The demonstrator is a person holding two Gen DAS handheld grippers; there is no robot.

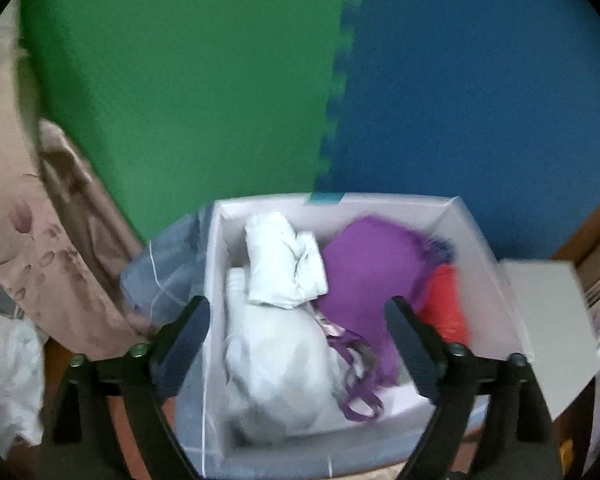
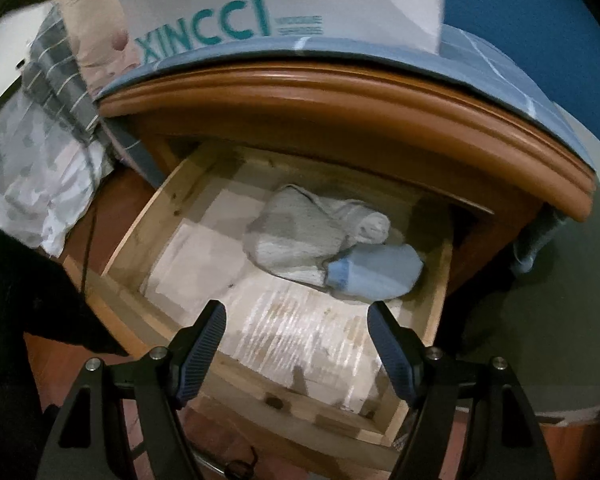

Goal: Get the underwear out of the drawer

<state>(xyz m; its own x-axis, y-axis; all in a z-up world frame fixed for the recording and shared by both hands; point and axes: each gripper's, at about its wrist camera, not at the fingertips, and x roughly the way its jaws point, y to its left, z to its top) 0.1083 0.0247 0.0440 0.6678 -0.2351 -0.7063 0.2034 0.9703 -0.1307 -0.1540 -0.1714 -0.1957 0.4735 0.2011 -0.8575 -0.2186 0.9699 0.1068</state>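
The wooden drawer (image 2: 172, 216) stands pulled open under the nightstand's top, so its contents can be reached from above. In its far right corner lie a grey bundle (image 2: 300, 232) and, touching it, a light blue folded underwear (image 2: 376, 270). The white box (image 1: 476, 248) probably collects removed garments: white, purple and red ones, blurred. The right gripper (image 2: 296, 354) hovers spread and empty over the drawer's front edge; the left gripper (image 1: 298, 344) is likewise spread, empty, above the box.

Only one text is showing clearly: "XINCCI" in large teal capitals is running across the side of the white box (image 2: 284, 4), which is sitting above the nightstand's wooden edge (image 2: 340, 92). Just right of that word, two small teal lines are appearing, too blurred to read.
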